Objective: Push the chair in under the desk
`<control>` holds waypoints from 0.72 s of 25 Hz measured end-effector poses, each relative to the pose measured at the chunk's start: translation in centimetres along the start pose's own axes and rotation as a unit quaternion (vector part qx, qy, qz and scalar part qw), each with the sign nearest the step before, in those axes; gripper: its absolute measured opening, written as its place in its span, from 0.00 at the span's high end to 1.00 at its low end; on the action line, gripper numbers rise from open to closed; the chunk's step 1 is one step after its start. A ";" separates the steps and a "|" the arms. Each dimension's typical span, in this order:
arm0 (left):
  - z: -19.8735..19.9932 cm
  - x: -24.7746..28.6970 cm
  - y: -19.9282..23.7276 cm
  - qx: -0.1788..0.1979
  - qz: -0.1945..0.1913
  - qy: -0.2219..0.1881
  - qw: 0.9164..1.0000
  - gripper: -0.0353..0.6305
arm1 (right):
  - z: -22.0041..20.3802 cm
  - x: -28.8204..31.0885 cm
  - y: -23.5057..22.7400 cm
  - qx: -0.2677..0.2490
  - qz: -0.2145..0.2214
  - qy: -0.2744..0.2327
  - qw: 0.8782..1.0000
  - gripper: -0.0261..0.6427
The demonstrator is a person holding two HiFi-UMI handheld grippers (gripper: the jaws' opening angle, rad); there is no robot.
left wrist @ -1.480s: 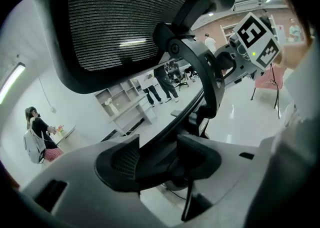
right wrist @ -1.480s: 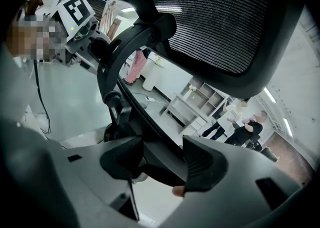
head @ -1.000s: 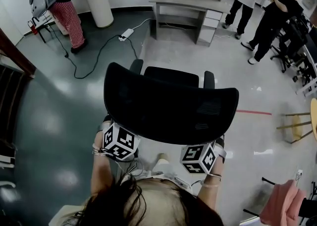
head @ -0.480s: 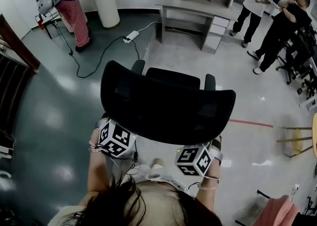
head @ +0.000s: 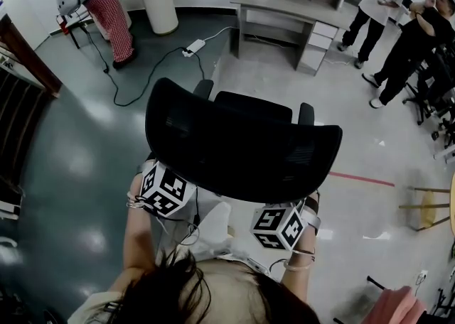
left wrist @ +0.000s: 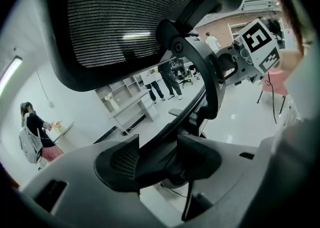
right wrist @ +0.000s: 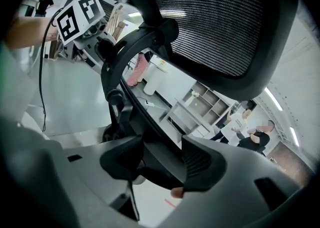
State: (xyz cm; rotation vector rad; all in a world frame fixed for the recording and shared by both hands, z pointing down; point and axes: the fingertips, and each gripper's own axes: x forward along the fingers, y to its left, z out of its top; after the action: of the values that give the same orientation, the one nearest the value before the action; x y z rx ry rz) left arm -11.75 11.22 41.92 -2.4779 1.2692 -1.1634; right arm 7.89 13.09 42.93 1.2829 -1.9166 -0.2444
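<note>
The person stands close behind the chair, with the left hand-held gripper and the right hand-held gripper each clamped on the curved black frame under its backrest. I'd guess a grip on each side is to steer it straight. The desk is well ahead, and the chair is nowhere near under it.

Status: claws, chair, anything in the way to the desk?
Left claw, right claw clamped on chair frame. Chair short of desk. Power strip lies near desk.
</note>
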 end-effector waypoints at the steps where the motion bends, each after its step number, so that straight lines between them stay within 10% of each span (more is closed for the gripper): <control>1: 0.1 0.1 0.2 0.001 0.001 -0.002 1.000 0.62 | 0.0 0.1 -0.1 0.000 0.000 0.000 1.000 0.60; 18: 1.2 2.0 1.4 0.007 0.007 -0.023 1.000 0.62 | 0.2 2.3 -1.6 0.010 -0.007 0.012 1.000 0.60</control>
State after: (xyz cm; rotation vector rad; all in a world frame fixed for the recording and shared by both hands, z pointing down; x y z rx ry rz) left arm -11.14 8.61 41.68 -2.4681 1.2598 -1.1004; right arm 8.47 10.32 43.08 1.3076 -1.8955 -0.2164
